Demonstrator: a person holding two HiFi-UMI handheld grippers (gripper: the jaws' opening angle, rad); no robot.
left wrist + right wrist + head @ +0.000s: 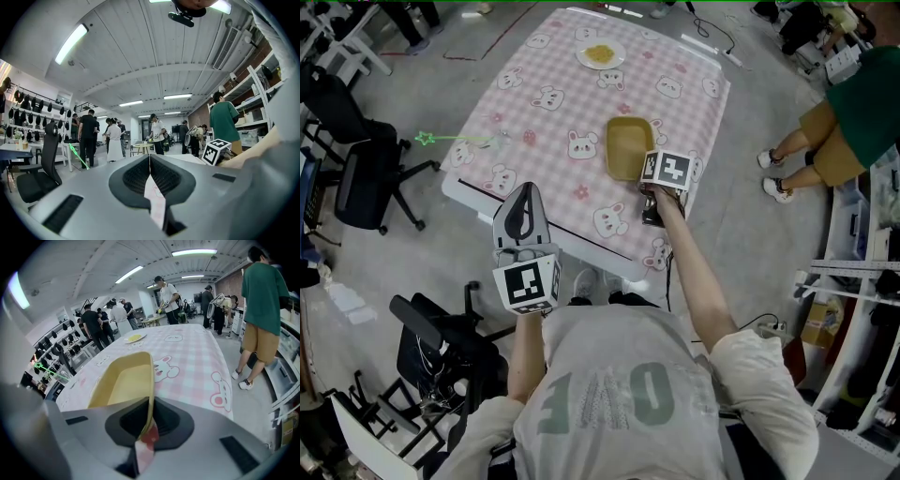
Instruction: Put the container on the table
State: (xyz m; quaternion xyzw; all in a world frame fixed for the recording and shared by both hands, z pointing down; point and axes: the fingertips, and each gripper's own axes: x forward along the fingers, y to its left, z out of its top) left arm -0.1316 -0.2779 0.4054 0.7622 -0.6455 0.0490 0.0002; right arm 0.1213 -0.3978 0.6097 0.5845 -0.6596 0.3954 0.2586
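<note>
A shallow yellow container (pixel 629 147) sits on the pink checked table (pixel 546 103), near its right front corner. My right gripper (pixel 645 180) reaches down to the container's near end. In the right gripper view the jaws (pixel 151 401) are shut on the thin near rim of the yellow container (pixel 124 383), whose empty inside stretches away over the bunny-print cloth. My left gripper (pixel 526 190) hovers in front of the table's near edge, apart from the container. It points level, and its jaws (pixel 150 161) are shut with nothing between them.
A white plate of yellow food (pixel 601 55) lies at the table's far end. Black office chairs (pixel 366 169) stand left of the table. A person in a green shirt (pixel 853 112) stands to the right, beside shelving (pixel 862 281). Several people stand farther back.
</note>
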